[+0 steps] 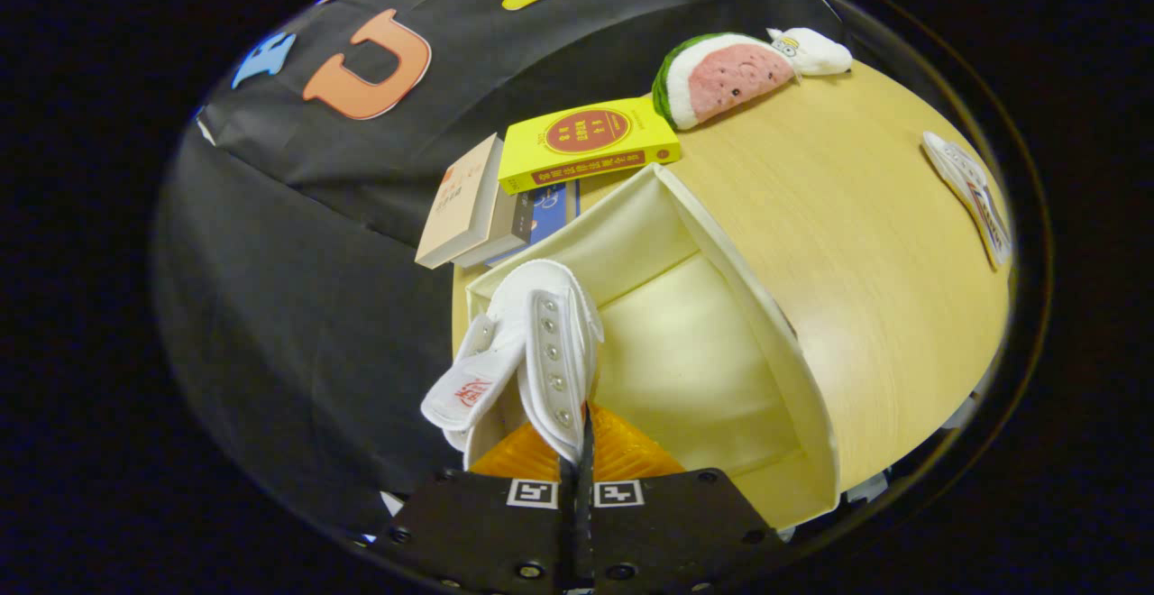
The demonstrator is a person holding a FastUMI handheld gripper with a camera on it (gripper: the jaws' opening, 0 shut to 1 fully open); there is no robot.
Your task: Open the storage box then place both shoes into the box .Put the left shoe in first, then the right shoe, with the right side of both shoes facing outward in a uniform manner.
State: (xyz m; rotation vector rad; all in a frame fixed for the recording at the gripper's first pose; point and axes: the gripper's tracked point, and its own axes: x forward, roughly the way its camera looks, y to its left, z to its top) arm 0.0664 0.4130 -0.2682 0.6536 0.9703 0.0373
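My gripper (577, 440) is shut on the eyelet flap of a white canvas shoe (548, 343), whose tongue hangs loose to the left. The shoe is held over the left end of the open cream storage box (766, 324), its toe pointing away from the fingers toward the box's far wall. The part of the box's pale inside that I can see holds nothing. A second white shoe (974, 194) lies on its side on the wooden table (856, 216), far beyond the box to the right. The whole view is tilted.
Behind the box are a yellow book (586, 144), a beige book (464, 203) and a blue one under them. A watermelon plush (717, 77) and a small white plush (811, 50) sit at the table's far edge, against the black cloth wall.
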